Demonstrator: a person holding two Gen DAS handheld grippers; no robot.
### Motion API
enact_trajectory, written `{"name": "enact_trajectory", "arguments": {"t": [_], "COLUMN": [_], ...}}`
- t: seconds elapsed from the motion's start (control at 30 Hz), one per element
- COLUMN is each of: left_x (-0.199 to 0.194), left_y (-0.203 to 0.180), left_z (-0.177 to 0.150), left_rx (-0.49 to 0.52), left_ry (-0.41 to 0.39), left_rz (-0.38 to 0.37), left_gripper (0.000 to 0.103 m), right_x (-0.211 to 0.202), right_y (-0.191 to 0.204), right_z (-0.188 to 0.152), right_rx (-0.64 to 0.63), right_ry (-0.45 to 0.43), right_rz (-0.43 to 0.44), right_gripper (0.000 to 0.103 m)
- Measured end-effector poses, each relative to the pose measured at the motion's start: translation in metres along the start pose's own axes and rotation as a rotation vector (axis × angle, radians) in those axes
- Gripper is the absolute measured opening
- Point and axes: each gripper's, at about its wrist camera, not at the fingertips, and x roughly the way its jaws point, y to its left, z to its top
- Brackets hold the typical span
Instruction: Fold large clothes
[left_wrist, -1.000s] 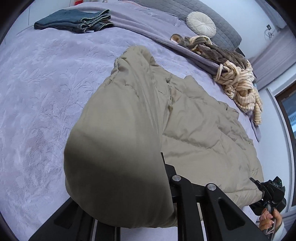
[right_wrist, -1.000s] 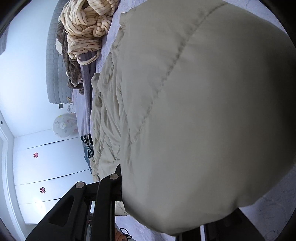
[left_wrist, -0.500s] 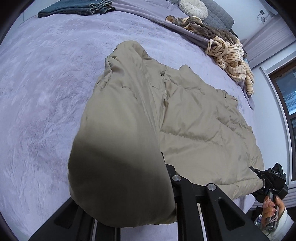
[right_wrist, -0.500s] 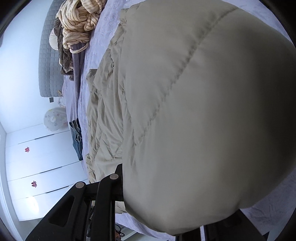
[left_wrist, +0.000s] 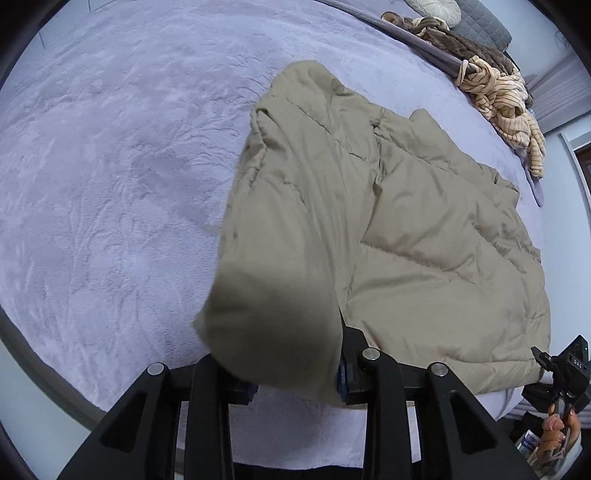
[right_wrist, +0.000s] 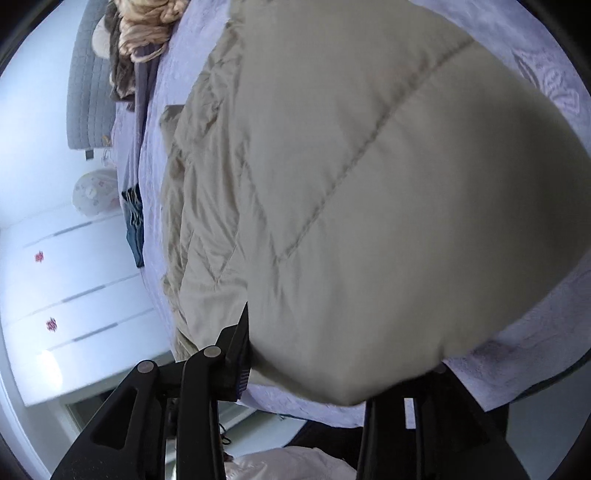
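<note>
The beige quilted coat (left_wrist: 424, 236) lies spread across the lavender bedspread (left_wrist: 110, 166), its near edge along the side of the bed closest to me, with one padded part lifted toward each of my tongs. In my left gripper (left_wrist: 295, 384) a thick fold of the coat sits between the two fingers; the jaws are opening, and I cannot tell whether the pads are still pressing on the cloth. My right gripper (right_wrist: 306, 373) likewise has a puffed corner of the coat between its fingers, its jaws opening too, and again the grip itself is hidden by fabric. From the left camera, my right hand (left_wrist: 557, 432) shows at the bed's edge. At the far side a striped knit (left_wrist: 498, 96) lies heaped beside a brown garment (left_wrist: 454, 40), and folded jeans (right_wrist: 135, 229) rest near the edge.
</note>
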Motion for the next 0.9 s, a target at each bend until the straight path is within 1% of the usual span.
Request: {"name": "enact_trajectory", "arguments": {"t": [0.1,0.2,0.23,0.27,0.3,0.33,0.37,0.4,0.43,0.47,0.5,0.53,0.63,0.67,0.7,0.77,0.83,0.9], "left_x": [-0.023,-0.039,-0.044,-0.049,-0.053,-0.061,-0.067,-0.07,-0.066,-0.057,-0.046,-0.034,0.003,0.015,0.022,0.024,0.016,0.003], "left_y": [0.007,0.005,0.003,0.003,-0.002,-0.002,0.001,0.004,0.005,0.004,0.003,-0.001,-0.005,-0.002,0.0,0.002,-0.003,-0.011], "left_z": [-0.007,-0.008,-0.011,-0.006,-0.005,-0.005,-0.003,0.0,0.004,0.009,0.012,0.015,0.011,0.009,0.007,0.005,0.005,0.004], "left_rx": [-0.017,-0.024,-0.016,-0.005,0.008,0.013,0.007,-0.002,-0.005,0.0,0.006,0.014,0.05,0.044,0.032,0.011,0.013,0.024], "left_ry": [-0.037,-0.079,-0.098,-0.121,-0.15,-0.179,-0.2,-0.204,-0.19,-0.156,-0.128,-0.109,-0.048,-0.018,-0.001,0.002,-0.002,-0.012], "left_rz": [0.029,0.068,0.1,0.143,0.19,0.214,0.205,0.177,0.155,0.149,0.153,0.16,0.244,0.245,0.24,0.239,0.267,0.285], "left_gripper": [0.033,0.033,0.033,0.033,0.033,0.033,0.033,0.033,0.033,0.033,0.033,0.033,0.033,0.033,0.033,0.033,0.033,0.033], "right_x": [-0.01,-0.013,-0.014,-0.016,-0.019,-0.024,-0.03,-0.036,-0.039,-0.039,-0.038,-0.036,-0.029,-0.028,-0.027,-0.021,-0.019,-0.023], "right_y": [0.014,0.026,0.032,0.037,0.043,0.05,0.053,0.058,0.06,0.06,0.055,0.052,0.034,0.025,0.018,0.001,-0.006,-0.007], "right_z": [-0.011,-0.024,-0.028,-0.031,-0.034,-0.035,-0.036,-0.034,-0.031,-0.025,-0.018,-0.01,0.007,0.008,0.01,0.012,0.014,0.015], "right_rx": [-0.141,-0.251,-0.287,-0.315,-0.344,-0.378,-0.407,-0.431,-0.439,-0.439,-0.425,-0.409,-0.368,-0.357,-0.348,-0.329,-0.321,-0.326], "right_ry": [0.057,0.137,0.16,0.169,0.168,0.154,0.124,0.074,0.03,-0.011,-0.046,-0.064,-0.107,-0.11,-0.107,-0.089,-0.085,-0.087], "right_rz": [-0.036,-0.027,-0.009,0.01,0.025,0.029,0.017,-0.022,-0.071,-0.126,-0.188,-0.229,-0.358,-0.38,-0.386,-0.379,-0.368,-0.346], "right_gripper": [0.041,0.041,0.041,0.041,0.041,0.041,0.04,0.04,0.041,0.041,0.041,0.041,0.04,0.037,0.035,0.035,0.035,0.038]}}
